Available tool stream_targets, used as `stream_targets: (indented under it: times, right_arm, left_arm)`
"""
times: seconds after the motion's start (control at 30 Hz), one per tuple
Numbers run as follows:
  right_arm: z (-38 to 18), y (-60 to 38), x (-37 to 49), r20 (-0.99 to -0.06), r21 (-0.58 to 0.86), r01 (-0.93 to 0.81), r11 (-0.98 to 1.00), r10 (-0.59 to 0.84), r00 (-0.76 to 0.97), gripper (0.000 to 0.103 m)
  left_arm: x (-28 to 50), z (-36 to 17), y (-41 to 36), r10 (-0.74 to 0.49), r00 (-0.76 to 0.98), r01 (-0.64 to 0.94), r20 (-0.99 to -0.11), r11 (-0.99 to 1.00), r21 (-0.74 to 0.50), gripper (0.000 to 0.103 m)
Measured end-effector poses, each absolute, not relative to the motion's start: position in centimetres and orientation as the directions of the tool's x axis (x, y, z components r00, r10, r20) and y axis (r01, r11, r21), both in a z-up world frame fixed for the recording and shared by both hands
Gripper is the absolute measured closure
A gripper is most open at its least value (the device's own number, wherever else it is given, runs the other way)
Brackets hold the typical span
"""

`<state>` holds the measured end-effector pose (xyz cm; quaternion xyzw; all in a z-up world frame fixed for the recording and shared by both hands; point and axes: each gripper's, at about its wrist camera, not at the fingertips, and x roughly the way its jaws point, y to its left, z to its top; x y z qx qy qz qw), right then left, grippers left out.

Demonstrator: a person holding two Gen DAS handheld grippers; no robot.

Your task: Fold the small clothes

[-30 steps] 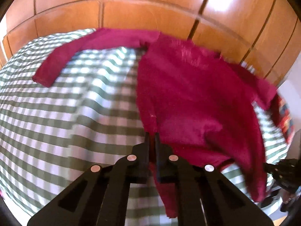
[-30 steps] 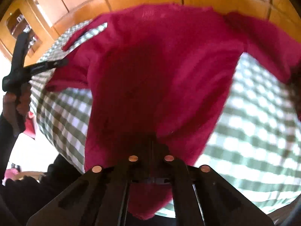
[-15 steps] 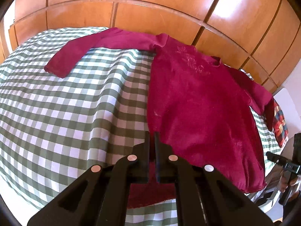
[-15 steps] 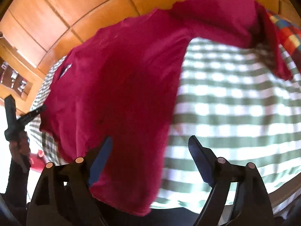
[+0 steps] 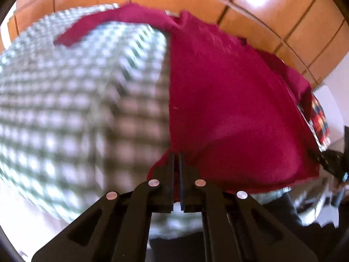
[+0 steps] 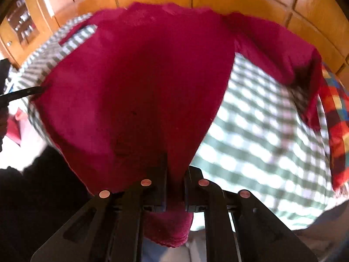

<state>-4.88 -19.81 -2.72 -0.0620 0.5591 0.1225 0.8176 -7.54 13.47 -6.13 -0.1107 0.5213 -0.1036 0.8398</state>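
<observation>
A crimson long-sleeved sweater point(image 5: 229, 100) lies spread on a green-and-white checked tablecloth point(image 5: 76, 109), its left sleeve stretched toward the far edge. My left gripper point(image 5: 176, 159) is shut on the sweater's lower left hem corner. In the right wrist view my right gripper point(image 6: 175, 166) is shut on the lower right hem of the sweater point(image 6: 141, 76), the cloth bunched between the fingers and lifted toward the camera. The left gripper shows there as a thin black tip point(image 6: 21, 92) at the other corner.
Wooden cabinet panels point(image 5: 196, 2) rise behind the table. A multicoloured checked cloth point(image 6: 336, 118) lies at the table's right edge, by the sweater's right sleeve. The tablecloth point(image 6: 261, 131) shows bare to the right of the sweater.
My right gripper, open half a second ago, has shut on the right hem again. The left gripper kept its hold; both hem corners are raised and the view is blurred by motion.
</observation>
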Motion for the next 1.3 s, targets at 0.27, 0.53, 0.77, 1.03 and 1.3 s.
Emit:
stream_targets:
  times: [0.27, 0.53, 0.77, 1.03, 1.3]
  right_arm:
    - [-1.9, -21.9, -2.2, -0.905, 0.136, -0.124, 0.983, 0.174, 0.389, 0.028]
    - [-0.9, -13.0, 4.1, -0.813, 0.135, -0.168, 0.977, 0.206, 0.545, 0.023]
    - [-4.3, -5.2, 7.6, -0.808, -0.024, -0.246, 0.969, 0.126, 0.576, 0.023]
    - [-7.0, -7.6, 7.8, -0.774, 0.024, -0.195, 0.981, 0.141, 0.617, 0.004]
    - [-7.4, -7.3, 7.5, -0.767, 0.012, -0.199, 0.980, 0.137, 0.626, 0.004]
  left_arm:
    - [-7.8, -4.4, 16.2, -0.254, 0.500, -0.036, -0.828, 0.949, -0.314, 0.071]
    - [-1.1, -3.2, 24.9, 0.110, 0.561, -0.390, -0.821, 0.909, -0.145, 0.053]
    - [6.2, -2.3, 26.7, 0.310, 0.577, -0.415, -0.756, 0.908, 0.056, 0.046]
    - [16.1, -6.2, 25.1, 0.466, 0.493, -0.296, -0.735, 0.884, 0.362, 0.044]
    - [16.9, -5.9, 30.0, 0.364, 0.454, -0.373, -0.813, 0.907, 0.198, 0.099]
